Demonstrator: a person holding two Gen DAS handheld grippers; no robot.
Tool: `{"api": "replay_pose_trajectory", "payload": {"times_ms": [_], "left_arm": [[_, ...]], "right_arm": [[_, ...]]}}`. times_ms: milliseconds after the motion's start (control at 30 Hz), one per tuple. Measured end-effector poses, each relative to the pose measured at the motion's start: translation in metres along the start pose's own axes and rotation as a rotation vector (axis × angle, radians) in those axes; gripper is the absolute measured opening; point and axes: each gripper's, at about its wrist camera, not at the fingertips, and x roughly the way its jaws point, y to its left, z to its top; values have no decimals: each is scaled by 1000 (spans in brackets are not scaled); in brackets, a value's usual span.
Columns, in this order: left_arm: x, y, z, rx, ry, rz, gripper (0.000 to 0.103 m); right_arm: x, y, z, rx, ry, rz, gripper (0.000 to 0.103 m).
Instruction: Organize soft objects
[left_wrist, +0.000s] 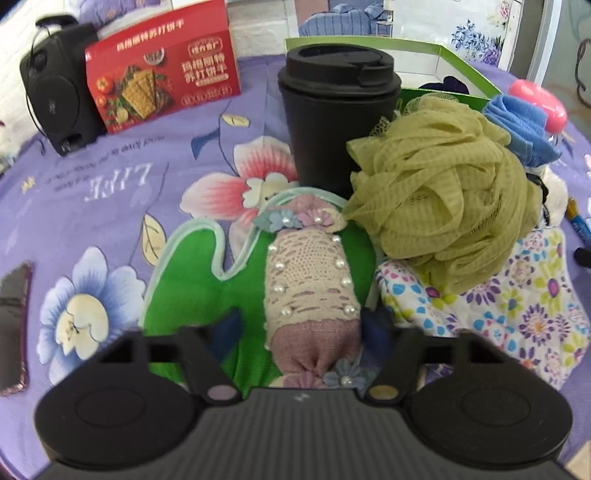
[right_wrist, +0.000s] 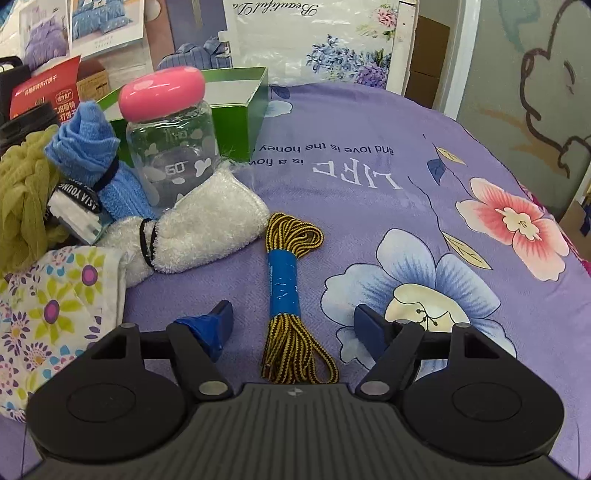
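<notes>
In the left wrist view my left gripper (left_wrist: 301, 328) is open, its fingers on either side of a pink lace pouch with pearls (left_wrist: 310, 288) that lies on a green mitt (left_wrist: 192, 291). An olive mesh bath puff (left_wrist: 443, 195) sits to the right on a floral cloth (left_wrist: 517, 306), with a blue towel (left_wrist: 524, 129) behind. In the right wrist view my right gripper (right_wrist: 293, 325) is open around a bundle of yellow-black laces (right_wrist: 288, 288) with a blue band. A white towel (right_wrist: 199, 225), blue towel (right_wrist: 92, 162), puff (right_wrist: 22, 206) and floral cloth (right_wrist: 55, 306) lie at left.
A black lidded cup (left_wrist: 332, 110) stands behind the pouch. A green box (left_wrist: 454, 70), red cracker box (left_wrist: 162, 74), black speaker (left_wrist: 55, 92) and phone (left_wrist: 13, 325) are around. A pink-lidded glass jar (right_wrist: 170, 140) stands by the towels. The purple floral sheet (right_wrist: 424, 221) covers the table.
</notes>
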Motion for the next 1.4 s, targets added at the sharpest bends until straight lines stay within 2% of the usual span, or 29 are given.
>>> {"api": "replay_pose_trajectory", "payload": {"times_ms": [33, 67, 133, 167, 267, 433, 600, 700, 733, 800, 933, 1067, 1167, 1200, 1267, 1400], "left_arm": [[1, 2, 1, -12, 11, -18, 52], [-1, 2, 1, -20, 11, -12, 49], [-6, 0, 1, -34, 2, 3, 48], [-10, 0, 1, -42, -7, 11, 48], [-25, 8, 1, -87, -21, -1, 48], [-62, 21, 3, -121, -83, 7, 48], [-86, 27, 9, -132, -130, -21, 48], [-83, 22, 5, -112, -120, -17, 48], [-79, 21, 3, -105, -106, -10, 48], [-69, 17, -5, -97, -64, 2, 48], [-63, 7, -18, -66, -21, -22, 48], [-73, -10, -26, -13, -41, -63, 48], [-72, -17, -30, 2, -45, -64, 49], [-69, -18, -31, 7, -39, -50, 50], [-60, -20, -35, 14, -38, -23, 64], [-45, -22, -40, 55, -10, 24, 73]], "right_arm": [[-2, 0, -2, -13, -16, 22, 44], [-2, -1, -5, -11, -27, 49, 19], [-5, -4, -6, 10, -36, 74, 2], [-8, -4, -6, -1, -35, 72, 0], [-22, -6, -5, 7, -41, 100, 0], [-59, -7, 0, 21, -138, 99, 0], [-78, -8, 9, 19, -213, 98, 0], [-70, -10, 2, 15, -166, 83, 0], [-67, -13, -5, 30, -157, 78, 8], [-62, -19, -14, 82, -111, 81, 8], [-63, -25, -20, 131, -108, 85, 11], [-61, -25, -20, 141, -109, 81, 14], [-63, -23, -19, 133, -110, 85, 15], [-65, -21, -19, 126, -117, 83, 16], [-68, -18, -19, 118, -134, 77, 19], [-62, -7, -17, 68, -49, 44, 23]]}}
